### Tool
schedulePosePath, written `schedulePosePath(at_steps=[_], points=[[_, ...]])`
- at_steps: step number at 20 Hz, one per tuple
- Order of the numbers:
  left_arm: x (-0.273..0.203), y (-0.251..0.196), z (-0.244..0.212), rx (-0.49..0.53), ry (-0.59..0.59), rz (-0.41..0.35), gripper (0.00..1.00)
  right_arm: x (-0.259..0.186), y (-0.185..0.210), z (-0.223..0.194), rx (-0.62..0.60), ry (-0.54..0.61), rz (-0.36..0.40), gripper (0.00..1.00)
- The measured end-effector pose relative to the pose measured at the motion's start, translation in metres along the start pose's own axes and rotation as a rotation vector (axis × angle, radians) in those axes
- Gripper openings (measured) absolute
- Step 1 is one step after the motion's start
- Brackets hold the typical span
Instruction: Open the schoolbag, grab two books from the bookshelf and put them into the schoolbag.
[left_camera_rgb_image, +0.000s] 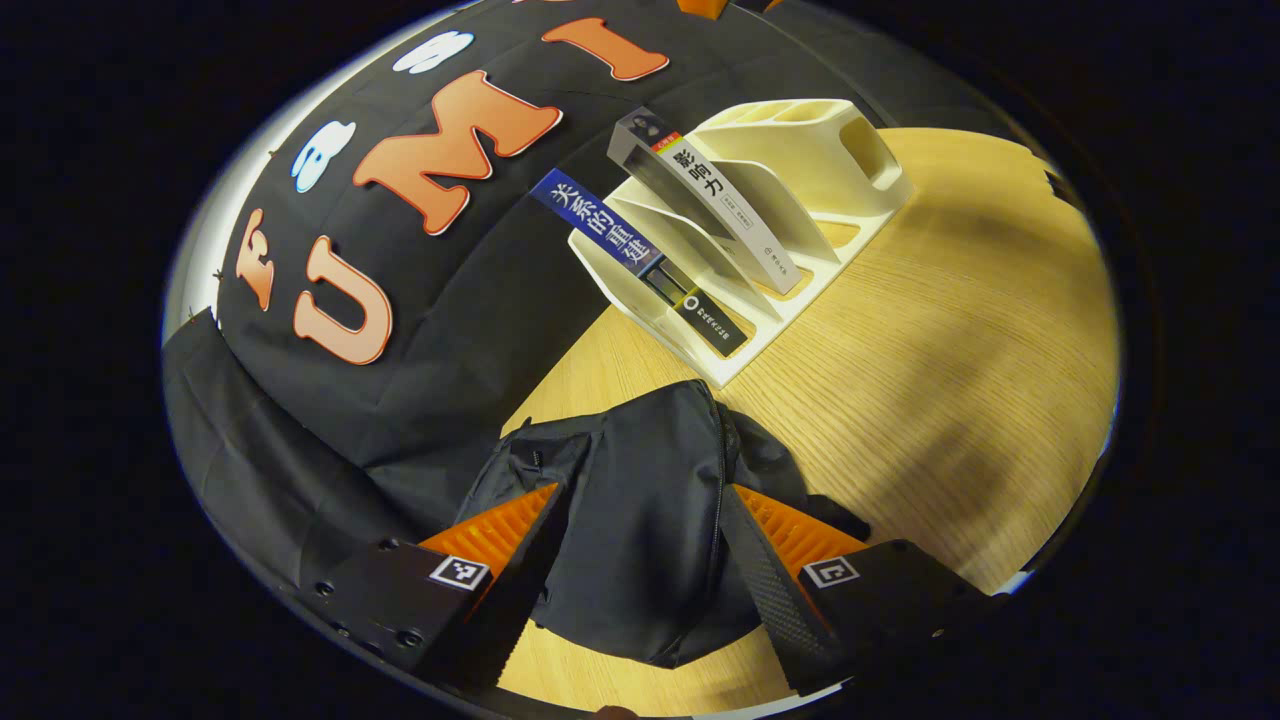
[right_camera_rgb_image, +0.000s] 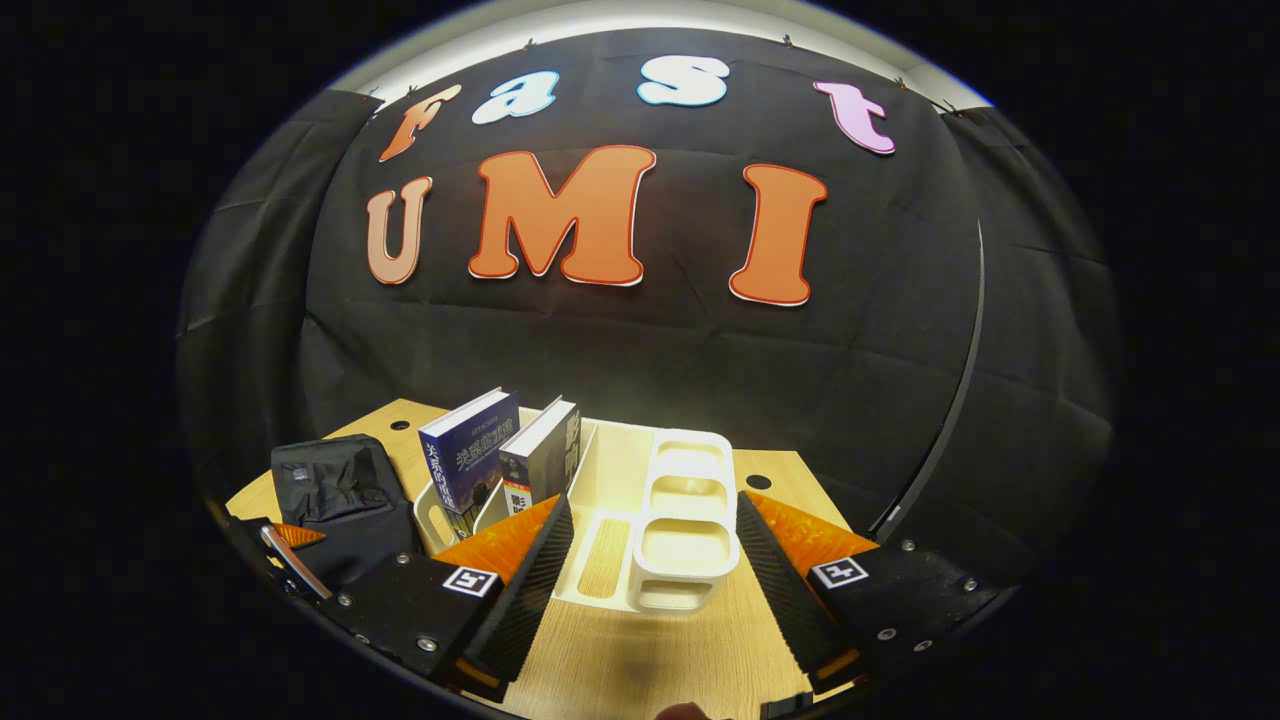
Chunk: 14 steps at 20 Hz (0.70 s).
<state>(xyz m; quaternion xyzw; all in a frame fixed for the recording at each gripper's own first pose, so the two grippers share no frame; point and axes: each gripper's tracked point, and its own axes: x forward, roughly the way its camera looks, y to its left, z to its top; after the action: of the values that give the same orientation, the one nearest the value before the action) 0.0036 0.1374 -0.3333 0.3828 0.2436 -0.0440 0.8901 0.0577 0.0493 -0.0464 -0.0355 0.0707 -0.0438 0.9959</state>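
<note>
Both the left claw (left_camera_rgb_image: 640, 590) and right claw (right_camera_rgb_image: 650, 590) are spread wide, the schoolbag (left_camera_rgb_image: 640, 520) lying zipped at six o'clock of the bookshelf (left_camera_rgb_image: 760, 230) on the worktop (left_camera_rgb_image: 950, 400).

Two books (right_camera_rgb_image: 470, 450) (right_camera_rgb_image: 545, 455), one schoolbag (left_camera_rgb_image: 640, 530), one bookshelf (left_camera_rgb_image: 800, 160)

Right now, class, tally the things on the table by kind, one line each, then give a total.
Books: 2, blue book and grey book
Bookshelf: 1, white bookshelf
Schoolbag: 1, black schoolbag
Total: 4
</note>
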Motion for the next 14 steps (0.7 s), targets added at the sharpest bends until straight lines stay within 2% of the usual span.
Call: schedulePosePath(at_steps=[8, 12, 14], points=[[0.018, 0.015, -0.016, 0.11, 0.054, 0.127, 0.97, -0.004, -0.01, 0.001, 0.043, -0.023, 0.002, 0.98], [0.039, 0.015, -0.022, 0.116, 0.094, 0.138, 0.95, -0.003, -0.016, -0.001, 0.058, -0.016, 0.001, 0.98], [0.046, 0.012, -0.024, 0.094, 0.116, 0.124, 0.88, -0.004, -0.018, -0.002, 0.056, -0.015, 0.003, 0.98]])
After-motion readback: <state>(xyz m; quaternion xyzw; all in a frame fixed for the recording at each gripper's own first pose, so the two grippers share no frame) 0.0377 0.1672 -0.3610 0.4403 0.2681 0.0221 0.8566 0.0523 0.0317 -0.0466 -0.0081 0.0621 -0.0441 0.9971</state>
